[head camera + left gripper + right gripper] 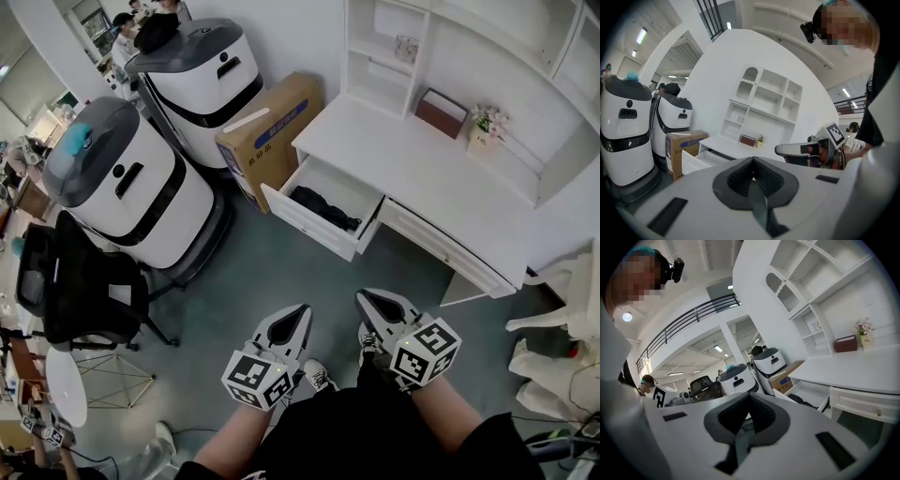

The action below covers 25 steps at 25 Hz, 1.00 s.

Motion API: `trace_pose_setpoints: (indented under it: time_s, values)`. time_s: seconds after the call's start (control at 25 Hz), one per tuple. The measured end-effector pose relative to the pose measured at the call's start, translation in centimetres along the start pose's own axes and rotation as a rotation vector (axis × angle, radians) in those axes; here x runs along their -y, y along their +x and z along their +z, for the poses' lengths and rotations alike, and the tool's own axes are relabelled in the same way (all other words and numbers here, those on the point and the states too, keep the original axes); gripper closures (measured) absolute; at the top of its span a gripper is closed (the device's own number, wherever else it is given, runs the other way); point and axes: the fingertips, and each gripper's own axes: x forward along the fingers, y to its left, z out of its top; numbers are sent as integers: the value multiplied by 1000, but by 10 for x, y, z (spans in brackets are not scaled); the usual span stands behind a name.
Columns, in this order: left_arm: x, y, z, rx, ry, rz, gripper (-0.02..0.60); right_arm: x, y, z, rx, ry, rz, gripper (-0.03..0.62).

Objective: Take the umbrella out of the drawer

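Grey-green floor (281, 272) fills most of my head view. At upper right stands the white tabletop (412, 164), with shelves (487, 47) above it. Two white robots (131, 187) (202, 80) are parked at left, with a cardboard box (272, 131) between the farther one and the tabletop. Under the tabletop's left end the drawer (314, 230) is pulled open, and the black umbrella (323, 208) lies inside it. My left gripper (302, 311) and right gripper (364, 300) hang over the floor, well apart from the drawer. Both are empty, fingers (738, 178) (733, 416) pressed together.
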Motion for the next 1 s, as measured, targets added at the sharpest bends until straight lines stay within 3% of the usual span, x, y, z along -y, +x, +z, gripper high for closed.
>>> trace_pose_setpoints:
  time_s: [1.0]
  values:
    - [-10, 87, 23, 68, -16, 145, 578, 91, 28, 56, -42, -69, 111, 592]
